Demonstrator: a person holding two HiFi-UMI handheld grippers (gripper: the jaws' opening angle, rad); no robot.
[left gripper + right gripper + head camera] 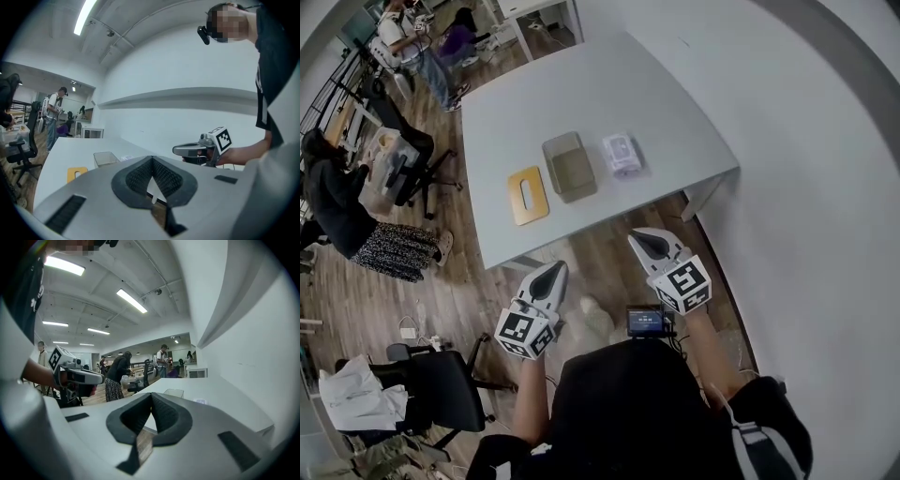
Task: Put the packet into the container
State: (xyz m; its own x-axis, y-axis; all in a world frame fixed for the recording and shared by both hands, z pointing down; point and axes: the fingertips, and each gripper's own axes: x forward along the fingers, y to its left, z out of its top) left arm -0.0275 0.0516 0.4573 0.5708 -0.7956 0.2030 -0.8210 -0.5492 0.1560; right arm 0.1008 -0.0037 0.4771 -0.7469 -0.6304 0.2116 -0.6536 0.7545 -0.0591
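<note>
A small white packet [622,154] lies on the white table [591,94], just right of a clear rectangular container [569,165]. A flat yellow lid [528,194] lies left of the container. Both grippers hang in front of the table's near edge, above the floor and short of all three things. My left gripper [553,274] is shut with nothing in it, and so is my right gripper [643,240]. The left gripper view shows its jaws [152,159] touching, with the container [105,158] and lid [76,174] beyond. The right gripper view shows the container [173,393] and packet [200,401] past its tips [151,397].
A white wall [825,141] runs along the table's right side. Office chairs [441,389] and a standing person [356,220] are on the wooden floor to the left. More desks and people [431,47] fill the far left.
</note>
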